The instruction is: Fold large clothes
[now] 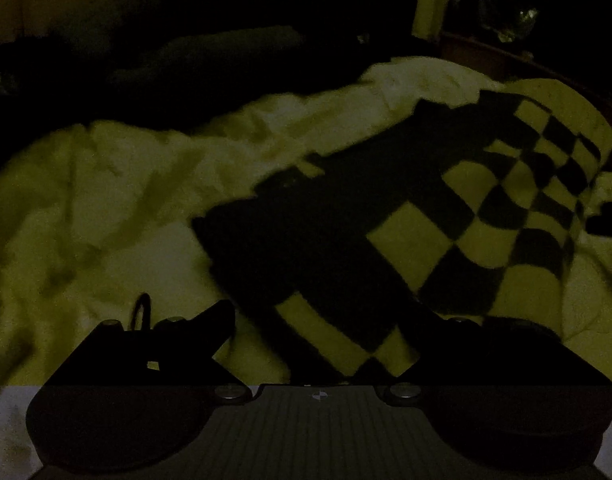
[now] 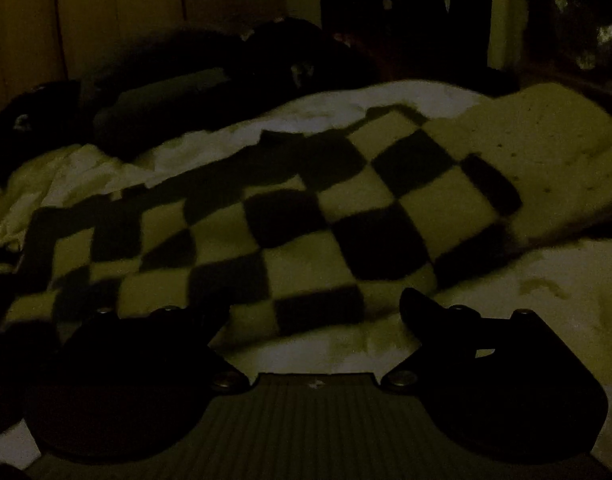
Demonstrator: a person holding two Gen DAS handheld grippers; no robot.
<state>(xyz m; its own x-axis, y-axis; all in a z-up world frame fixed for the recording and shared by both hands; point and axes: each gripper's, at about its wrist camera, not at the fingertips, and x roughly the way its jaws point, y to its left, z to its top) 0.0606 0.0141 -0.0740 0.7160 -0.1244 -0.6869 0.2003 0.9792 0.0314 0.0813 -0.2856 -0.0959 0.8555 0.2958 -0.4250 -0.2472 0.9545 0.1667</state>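
A large black-and-pale checkered garment (image 1: 445, 216) lies spread on a rumpled pale bed sheet (image 1: 106, 208); the light is dim. In the left wrist view my left gripper (image 1: 325, 320) is open, fingers wide apart, with the garment's near corner lying between them. In the right wrist view the same garment (image 2: 274, 224) stretches across the bed. My right gripper (image 2: 313, 312) is open with its fingers apart at the garment's near edge, its left finger (image 2: 194, 320) over the cloth. Neither gripper holds anything.
Dark bedding or clothes (image 2: 226, 72) are piled at the far side of the bed. A pale wall (image 2: 106, 12) stands behind. The sheet (image 2: 545, 280) lies bare to the right of the garment.
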